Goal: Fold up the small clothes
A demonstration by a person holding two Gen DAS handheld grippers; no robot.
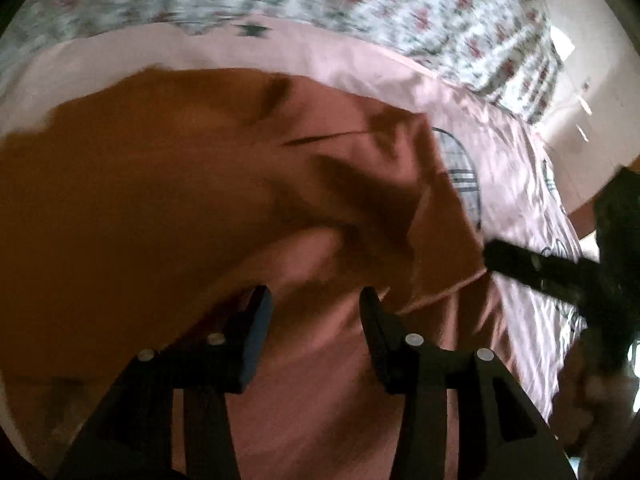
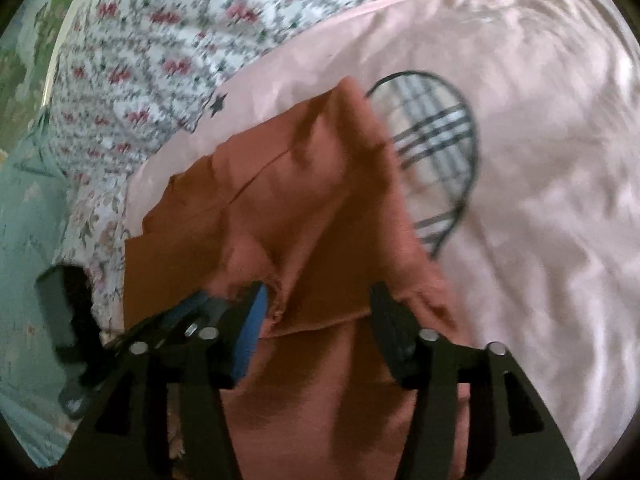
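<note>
A rust-orange small garment [image 1: 168,184] lies rumpled and partly folded on a pink sheet [image 1: 280,52]; it also shows in the right wrist view [image 2: 304,216]. My left gripper [image 1: 316,304] is open, its jaws spread just above the garment's near part, holding nothing. My right gripper [image 2: 316,300] is open over a folded hem of the garment, which lies between the jaws without being pinched. The right gripper shows as a dark blurred shape at the right edge of the left wrist view [image 1: 560,272]. The left gripper shows beside the right one's left finger [image 2: 188,316].
The pink sheet [image 2: 540,160] carries a plaid heart-shaped print [image 2: 436,132] just right of the garment. A floral bedspread [image 2: 168,52] lies beyond. A pale wall [image 1: 592,92] is at the far right, a teal floor [image 2: 24,220] to the left.
</note>
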